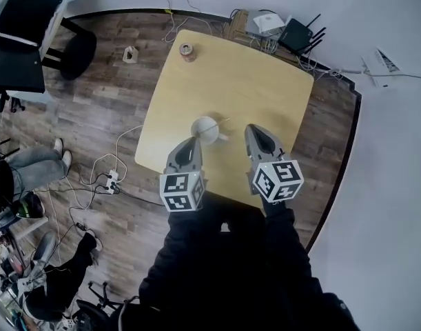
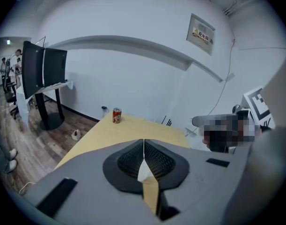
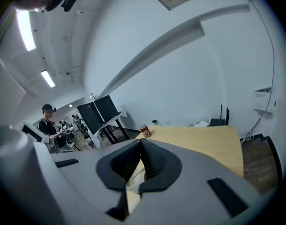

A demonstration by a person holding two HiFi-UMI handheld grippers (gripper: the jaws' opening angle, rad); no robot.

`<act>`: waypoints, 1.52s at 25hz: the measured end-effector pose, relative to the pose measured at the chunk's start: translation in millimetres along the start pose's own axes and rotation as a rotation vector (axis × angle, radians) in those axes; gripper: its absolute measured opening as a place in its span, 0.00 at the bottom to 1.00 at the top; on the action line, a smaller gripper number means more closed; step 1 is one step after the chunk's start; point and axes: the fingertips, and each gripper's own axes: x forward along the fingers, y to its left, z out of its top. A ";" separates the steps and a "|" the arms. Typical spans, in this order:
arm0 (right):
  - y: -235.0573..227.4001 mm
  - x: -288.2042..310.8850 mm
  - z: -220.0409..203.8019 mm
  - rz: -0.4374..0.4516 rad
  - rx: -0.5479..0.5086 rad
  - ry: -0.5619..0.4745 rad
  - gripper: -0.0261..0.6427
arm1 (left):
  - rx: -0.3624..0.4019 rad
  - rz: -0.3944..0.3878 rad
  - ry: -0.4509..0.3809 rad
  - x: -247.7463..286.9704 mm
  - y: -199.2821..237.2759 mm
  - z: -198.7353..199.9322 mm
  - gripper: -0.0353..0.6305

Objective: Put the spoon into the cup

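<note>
The slim metal spoon [image 1: 222, 121] sits in the white round cup [image 1: 204, 132] on the pale wooden counter [image 1: 265, 88], seemingly done, so my empty, pressed-together left tongs [image 1: 191, 143] and right tongs [image 1: 255, 130] need only pull clear.

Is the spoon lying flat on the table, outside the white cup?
No, the thin pale spoon sits inside the white cup, its handle leaning over the rim.

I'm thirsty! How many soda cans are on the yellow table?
1. The can stands alone near the far edge of the table, well beyond the cup. The near edge is partly covered, so another could hide there.
</note>
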 end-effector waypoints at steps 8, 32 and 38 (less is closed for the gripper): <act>41.8 -55.2 60.2 0.018 -0.151 -0.109 0.07 | 0.090 -0.047 -0.145 -44.5 -53.3 62.9 0.11; 73.5 -138.4 110.6 0.038 -0.304 -0.272 0.07 | 0.218 -0.078 -0.328 -101.4 -129.7 102.1 0.10; 78.5 -140.3 112.9 0.051 -0.315 -0.272 0.07 | 0.216 -0.075 -0.329 -103.7 -132.5 104.5 0.10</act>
